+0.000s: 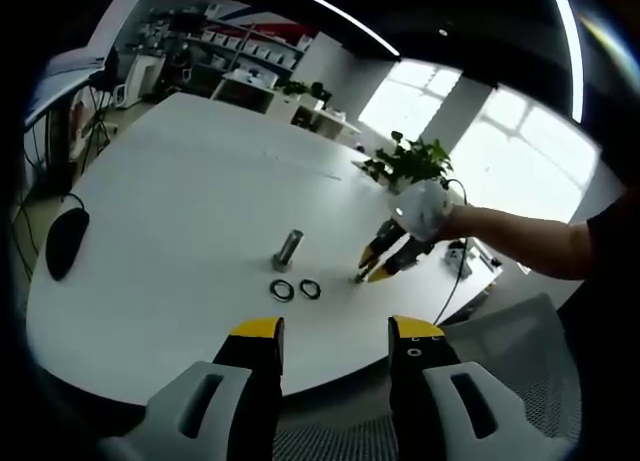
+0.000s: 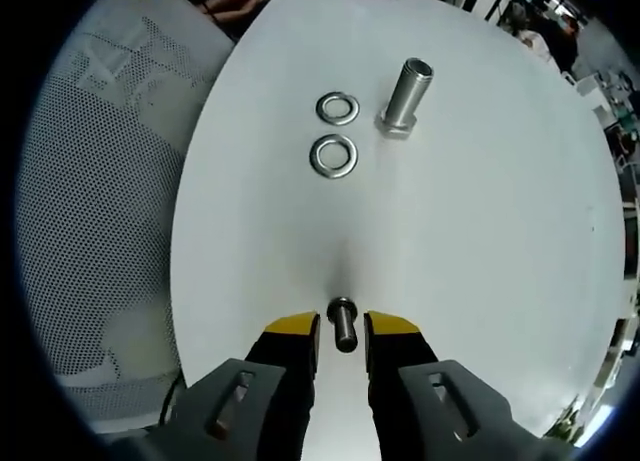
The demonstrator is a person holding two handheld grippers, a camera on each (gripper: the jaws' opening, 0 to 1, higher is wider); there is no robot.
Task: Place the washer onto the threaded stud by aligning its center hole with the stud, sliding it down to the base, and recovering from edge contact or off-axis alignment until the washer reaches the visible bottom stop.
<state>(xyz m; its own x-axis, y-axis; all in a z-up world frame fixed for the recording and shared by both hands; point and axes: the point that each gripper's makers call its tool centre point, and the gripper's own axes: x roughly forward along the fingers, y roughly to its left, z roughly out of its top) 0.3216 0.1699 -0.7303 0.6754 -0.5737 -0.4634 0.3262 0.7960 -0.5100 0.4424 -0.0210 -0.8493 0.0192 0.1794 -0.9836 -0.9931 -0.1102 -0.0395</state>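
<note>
Right gripper [image 2: 341, 333] around short metal stud [image 2: 343, 337]

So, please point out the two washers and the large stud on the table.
Nearer washer [image 2: 333, 156], right gripper view, on its ring.
Farther washer [image 2: 338, 108], right gripper view, on its ring.
Large stud [image 2: 408, 94], right gripper view, on its shaft.

Two washers [image 2: 334, 155] [image 2: 338, 108] are lying flat on the white counter [image 2: 480, 241], well ahead of the right claw [image 2: 342, 338], one just beyond the other. One large steel bolt [image 2: 407, 96] is standing upright beside the farther washer, to its right. One small threaded stud [image 2: 343, 324] is sitting between the right claw's tips. One potted plant [image 1: 412, 171] is standing beyond the right claw in the left gripper view, and one dark computer mouse [image 1: 64, 240] is lying far to the left claw's [image 1: 334, 337] left.
</note>
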